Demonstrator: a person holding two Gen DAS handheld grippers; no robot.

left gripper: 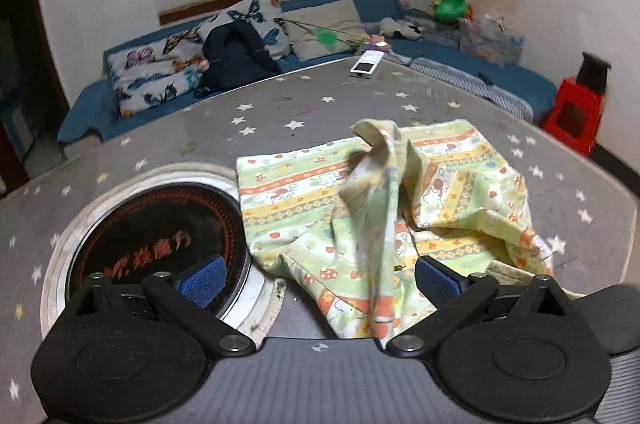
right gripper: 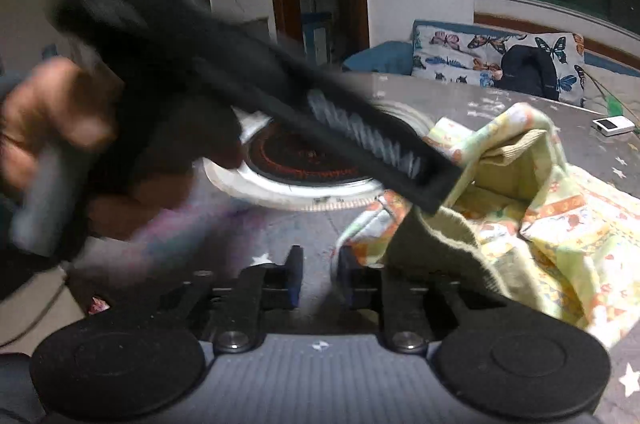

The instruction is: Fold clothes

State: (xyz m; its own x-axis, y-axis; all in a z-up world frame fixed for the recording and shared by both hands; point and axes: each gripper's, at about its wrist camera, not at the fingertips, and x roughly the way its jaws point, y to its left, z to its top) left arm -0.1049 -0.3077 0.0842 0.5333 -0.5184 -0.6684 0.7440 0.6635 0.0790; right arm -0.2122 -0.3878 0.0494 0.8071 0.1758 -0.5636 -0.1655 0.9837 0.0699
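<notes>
Beside garment (left gripper: 372, 207): round burner (left gripper: 160, 228); behind, remote (left gripper: 366, 63).

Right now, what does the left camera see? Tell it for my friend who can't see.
A crumpled yellow-green patterned garment lies on a grey star-print table, between the open left gripper and its blue pads. A round black burner sits to the left, with a blue sofa behind.

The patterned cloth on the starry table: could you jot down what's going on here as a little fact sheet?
garment: yellow-green printed cloth, crumpled, a fold standing up in the middle
surface: grey star-print table
beside it: round black heater plate set into the table
left tool: open, cloth between its fingers, not gripped
right tool: slightly open, holding nothing
far edge: white remote
folding: not yet begun
</notes>
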